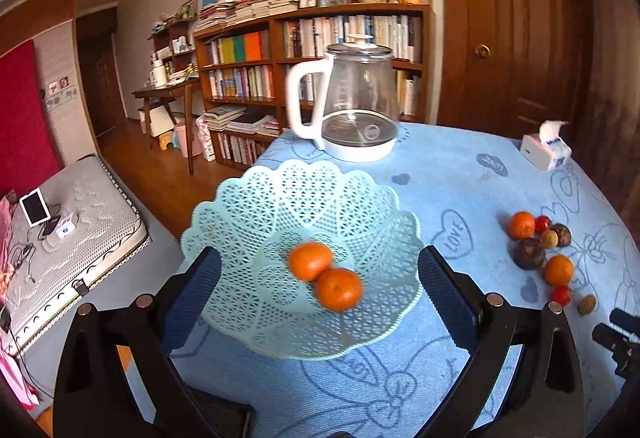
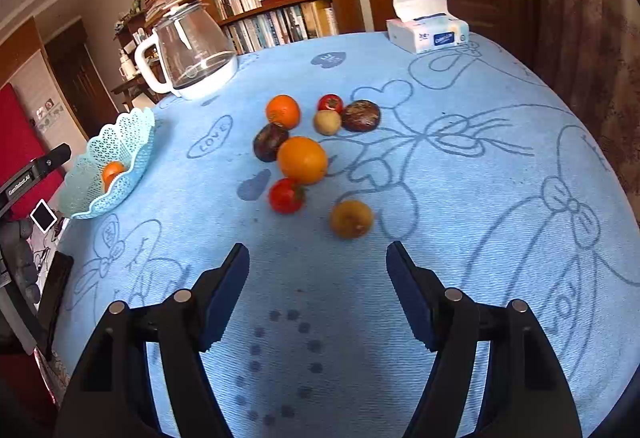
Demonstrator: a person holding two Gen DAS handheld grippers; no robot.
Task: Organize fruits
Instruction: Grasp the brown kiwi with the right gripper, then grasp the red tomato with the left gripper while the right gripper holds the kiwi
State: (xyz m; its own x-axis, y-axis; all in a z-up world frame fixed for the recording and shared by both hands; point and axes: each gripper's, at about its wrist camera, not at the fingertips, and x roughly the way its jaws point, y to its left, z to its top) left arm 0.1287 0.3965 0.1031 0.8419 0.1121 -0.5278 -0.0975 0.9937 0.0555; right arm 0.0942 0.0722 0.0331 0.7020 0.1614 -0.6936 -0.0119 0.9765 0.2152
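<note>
A pale blue lattice basket [image 1: 360, 198] sits near the table's left edge and holds two oranges [image 1: 324, 274]. My left gripper [image 1: 320, 258] hovers open over the basket, its fingers either side of it, holding nothing. In the right wrist view the basket [image 2: 132, 142] is at far left. Loose fruit lies mid-table: a large orange [image 2: 302, 160], a smaller orange [image 2: 283, 111], two red tomatoes [image 2: 285, 195], two dark round fruits [image 2: 270, 142] and two yellowish-brown ones [image 2: 351, 219]. My right gripper [image 2: 318, 258] is open, just short of that cluster.
A glass kettle with a white handle [image 1: 352, 106] stands behind the basket. A tissue box [image 2: 428, 34] sits at the table's far edge. The blue cloth-covered table [image 2: 440, 238] drops off on the left toward a mattress [image 1: 72, 230]. A bookshelf and wooden door stand behind.
</note>
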